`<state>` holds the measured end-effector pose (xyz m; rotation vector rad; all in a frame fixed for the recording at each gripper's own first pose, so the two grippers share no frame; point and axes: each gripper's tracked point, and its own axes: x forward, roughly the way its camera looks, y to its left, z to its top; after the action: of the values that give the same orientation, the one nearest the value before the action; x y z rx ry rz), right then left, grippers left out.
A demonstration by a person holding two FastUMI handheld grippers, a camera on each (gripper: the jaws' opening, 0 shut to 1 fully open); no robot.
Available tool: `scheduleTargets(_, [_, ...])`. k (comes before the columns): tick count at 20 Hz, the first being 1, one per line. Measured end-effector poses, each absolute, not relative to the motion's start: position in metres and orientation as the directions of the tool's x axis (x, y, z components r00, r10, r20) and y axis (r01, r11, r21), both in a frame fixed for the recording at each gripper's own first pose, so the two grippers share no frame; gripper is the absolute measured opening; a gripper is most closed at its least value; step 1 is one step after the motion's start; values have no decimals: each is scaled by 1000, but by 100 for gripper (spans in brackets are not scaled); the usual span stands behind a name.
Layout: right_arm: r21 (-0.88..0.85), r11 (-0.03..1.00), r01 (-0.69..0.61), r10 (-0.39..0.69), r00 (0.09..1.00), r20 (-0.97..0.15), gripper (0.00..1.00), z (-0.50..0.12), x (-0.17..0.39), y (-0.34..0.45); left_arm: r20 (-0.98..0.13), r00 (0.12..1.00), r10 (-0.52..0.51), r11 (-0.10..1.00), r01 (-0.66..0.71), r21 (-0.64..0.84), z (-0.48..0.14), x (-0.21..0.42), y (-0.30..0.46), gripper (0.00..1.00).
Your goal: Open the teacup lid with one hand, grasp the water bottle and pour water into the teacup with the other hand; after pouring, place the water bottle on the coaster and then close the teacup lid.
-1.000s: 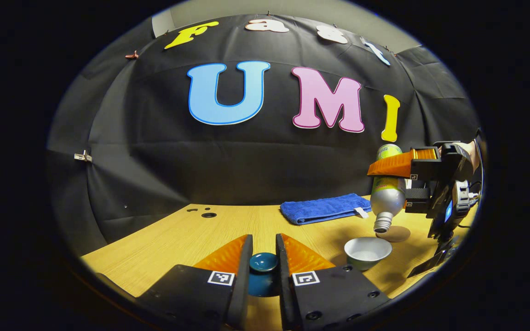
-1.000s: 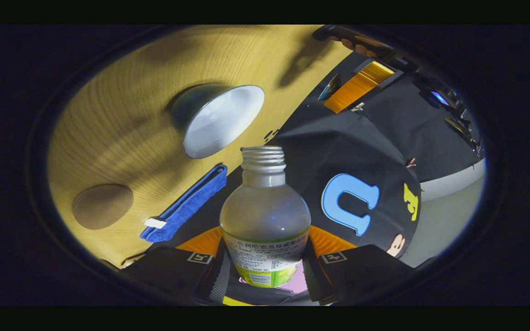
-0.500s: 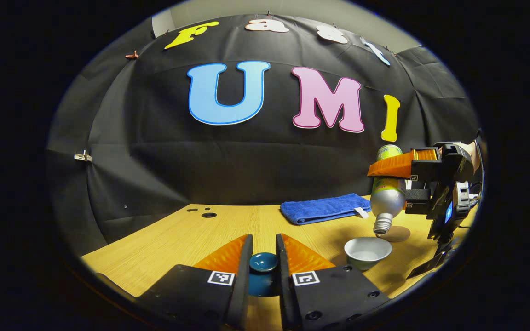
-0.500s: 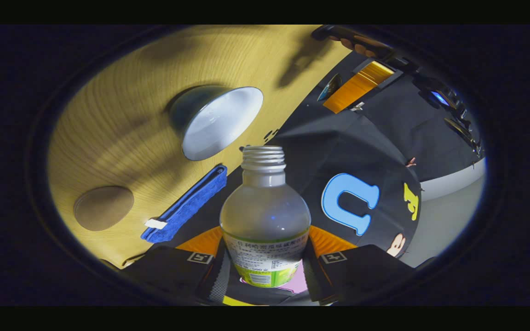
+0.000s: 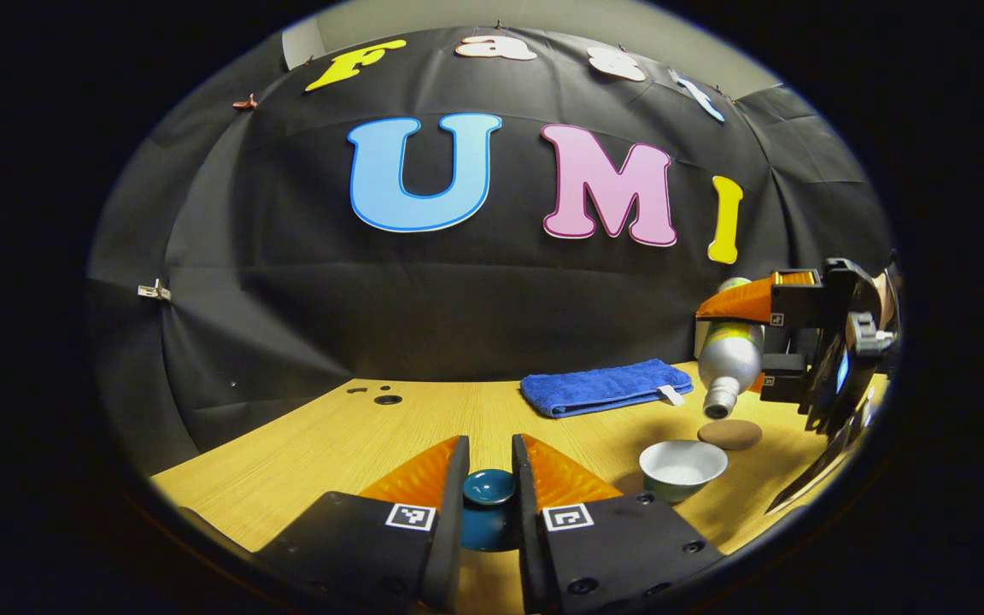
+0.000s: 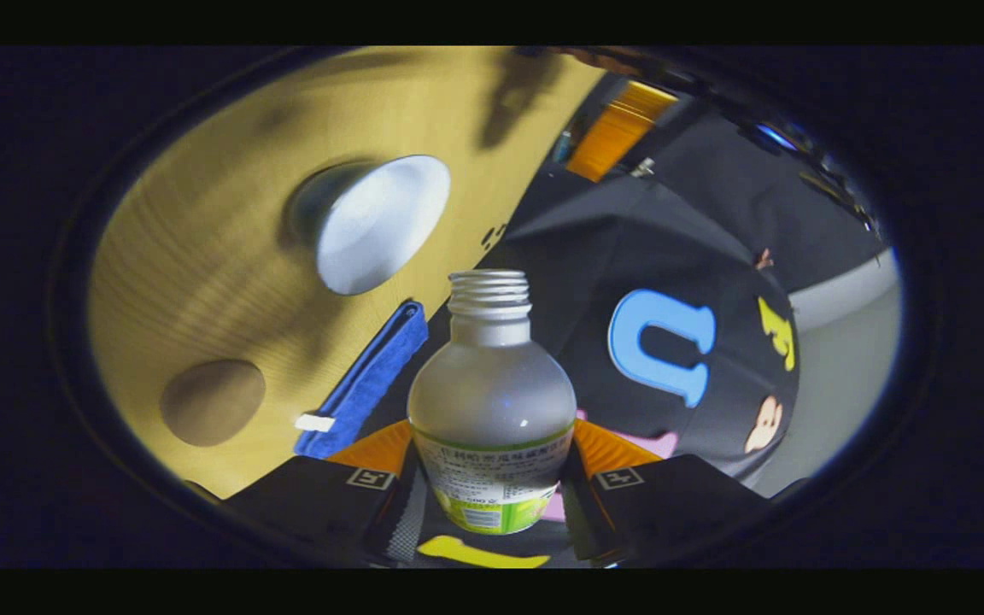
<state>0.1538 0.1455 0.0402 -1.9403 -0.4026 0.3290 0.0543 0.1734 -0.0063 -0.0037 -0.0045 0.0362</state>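
The tabletop (image 5: 313, 444) looks like pale wood with a fine, straight grain and a soft sheen. The teacup lid (image 5: 489, 487) is glossy glazed ceramic, catching a highlight; the teacup (image 5: 682, 468) has a smooth, pale glazed inside. The water bottle (image 6: 492, 401) is clear, smooth plastic with a ribbed threaded neck and a glossy printed label. The towel (image 5: 603, 386) is nappy terry cloth. The coaster (image 5: 730, 434) looks matt.

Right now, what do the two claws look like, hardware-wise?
Left claw: black blocky finger mounts, each with a small square black-and-white marker tag and round screw heads. Right claw: same black mounts and square tags. In the left gripper view, the right claw has a black body with a small blue light.
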Motion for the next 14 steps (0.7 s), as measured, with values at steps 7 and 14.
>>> scheduleTargets(7, [-961,247,-122,314,949,-40,70,60,109,122,5,999,41,999,-41,-4,-7,54,174,31])
scheduleTargets(14, [-547,796,-260,246,964,-100,70,71,97,80,6,999,49,999,-49,-3,-6,54,176,31])
